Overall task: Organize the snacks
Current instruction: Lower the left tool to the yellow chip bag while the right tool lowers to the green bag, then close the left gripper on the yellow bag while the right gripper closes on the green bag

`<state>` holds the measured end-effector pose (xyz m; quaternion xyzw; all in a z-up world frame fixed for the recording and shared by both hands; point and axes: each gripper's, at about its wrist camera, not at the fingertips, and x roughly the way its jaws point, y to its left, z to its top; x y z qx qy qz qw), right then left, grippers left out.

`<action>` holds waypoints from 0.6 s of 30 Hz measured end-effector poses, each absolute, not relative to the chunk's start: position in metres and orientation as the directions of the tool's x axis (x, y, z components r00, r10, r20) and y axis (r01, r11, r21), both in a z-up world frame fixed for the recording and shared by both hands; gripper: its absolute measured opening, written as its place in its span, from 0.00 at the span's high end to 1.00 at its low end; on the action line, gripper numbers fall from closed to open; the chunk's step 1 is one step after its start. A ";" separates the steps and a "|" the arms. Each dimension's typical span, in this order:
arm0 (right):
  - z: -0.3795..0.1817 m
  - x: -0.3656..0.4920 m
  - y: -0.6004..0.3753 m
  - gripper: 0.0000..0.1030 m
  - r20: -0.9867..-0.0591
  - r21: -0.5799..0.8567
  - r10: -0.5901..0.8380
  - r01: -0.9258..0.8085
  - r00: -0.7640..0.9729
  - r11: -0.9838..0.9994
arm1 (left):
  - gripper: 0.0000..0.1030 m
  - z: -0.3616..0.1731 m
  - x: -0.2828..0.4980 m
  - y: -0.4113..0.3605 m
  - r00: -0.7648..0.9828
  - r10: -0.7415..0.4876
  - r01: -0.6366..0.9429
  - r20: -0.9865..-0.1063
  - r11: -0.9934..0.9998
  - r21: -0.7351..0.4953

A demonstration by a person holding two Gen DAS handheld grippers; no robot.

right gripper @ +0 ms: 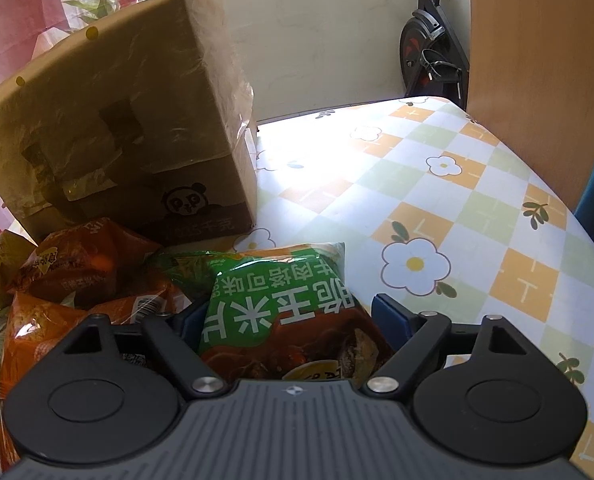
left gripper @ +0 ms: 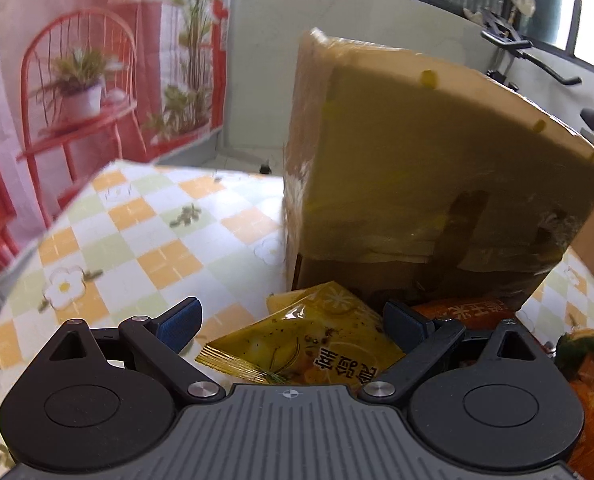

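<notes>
— What's on the green bag (right gripper: 281,308)?
— "脆玉米" in white; it lies on the table (right gripper: 477,208) between the right gripper (right gripper: 293,320)'s spread jaws, grip unclear.
— The left gripper (left gripper: 293,324)?
— Open over a yellow packet (left gripper: 309,344), beside the panda-printed box (right gripper: 129,136).

Cardboard box (right gripper: 137,128): matt brown, wrapped in wrinkled glossy tape. Snack packets at 6 o'clock, green (right gripper: 281,312) and yellow (left gripper: 309,344): shiny plastic film. Tablecloth (right gripper: 477,208): smooth, sheen noted.
</notes>
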<state>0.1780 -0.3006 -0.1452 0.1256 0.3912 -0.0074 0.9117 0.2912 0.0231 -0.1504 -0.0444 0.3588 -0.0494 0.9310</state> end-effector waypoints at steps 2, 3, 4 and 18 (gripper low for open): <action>-0.145 0.178 -0.300 0.18 -0.716 0.220 0.085 0.109 0.693 0.969 | 0.04 -0.153 0.291 0.032 0.732 -0.156 0.058 -0.663 0.984 -0.168; -0.145 0.177 -0.301 0.18 -0.716 0.220 0.085 0.107 0.693 0.970 | 0.04 -0.154 0.292 0.035 0.728 -0.165 0.052 -0.665 0.981 -0.187; -0.145 0.177 -0.301 0.18 -0.716 0.221 0.087 0.107 0.693 0.969 | 0.04 -0.157 0.293 0.039 0.724 -0.175 0.046 -0.667 0.977 -0.207; -0.146 0.178 -0.301 0.18 -0.714 0.216 0.088 0.098 0.694 0.972 | 0.03 -0.181 0.290 0.058 0.689 -0.291 0.014 -0.663 0.921 -0.390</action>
